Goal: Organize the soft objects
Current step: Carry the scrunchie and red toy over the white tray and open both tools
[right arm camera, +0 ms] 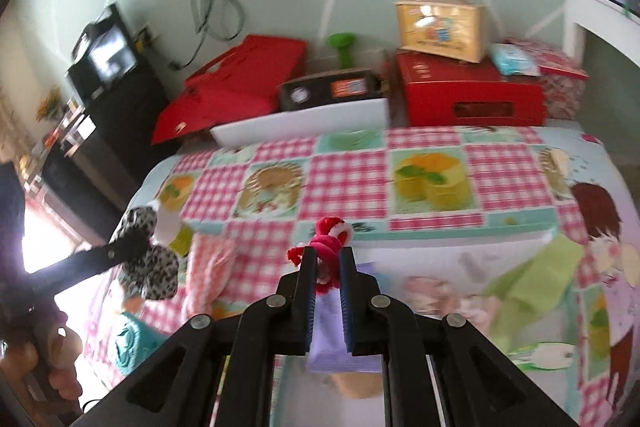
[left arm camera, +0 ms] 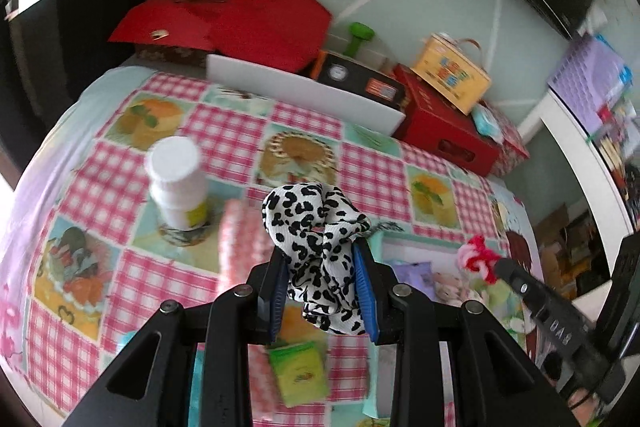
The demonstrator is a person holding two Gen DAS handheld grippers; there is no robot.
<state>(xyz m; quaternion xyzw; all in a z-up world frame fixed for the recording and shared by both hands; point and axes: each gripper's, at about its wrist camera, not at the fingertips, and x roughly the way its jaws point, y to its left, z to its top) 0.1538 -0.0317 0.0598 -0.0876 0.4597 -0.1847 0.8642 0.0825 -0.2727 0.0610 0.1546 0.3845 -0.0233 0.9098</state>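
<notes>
- Plainly, from the left wrist view, the left tool (left arm camera: 322, 279) pinches a black-and-white spotted fabric scrunchie (left arm camera: 316, 227) between its blue pads, holding it above the counter (left arm camera: 132, 267), which wears a pink-checked cloth printed with cakes.
- Off to the right, the right tool (left arm camera: 494, 267) carries a small red-and-pink fuzzy hair tie (left arm camera: 478, 257), also clear of the cloth.
- Left on the cloth are a blurred pink-and-white soft cloth (left arm camera: 240, 247) just beside the scrunchie, a green packet (left arm camera: 298, 371) and a lilac packet (left arm camera: 414, 277).
- Standing near the left tool, an upright white plastic bottle (left arm camera: 178, 183) could be knocked on the way across.
- From the right wrist view, the right tool (right arm camera: 325, 255) is nearly pressed together on the red-and-pink hair tie (right arm camera: 330, 237).
- At the far edge sits a long white rectangular tray (right arm camera: 304, 125), seemingly the likely drop place; I cannot see inside it, so what is already sorted is unclear.
- Behind it crowd a red box (right arm camera: 472, 95), a yellow handled case (right arm camera: 440, 23), a black box (right arm camera: 328, 89) and a green dumbbell (right arm camera: 340, 43).
- Judging by this, two soft items are lifted and none is visibly stowed.
</notes>
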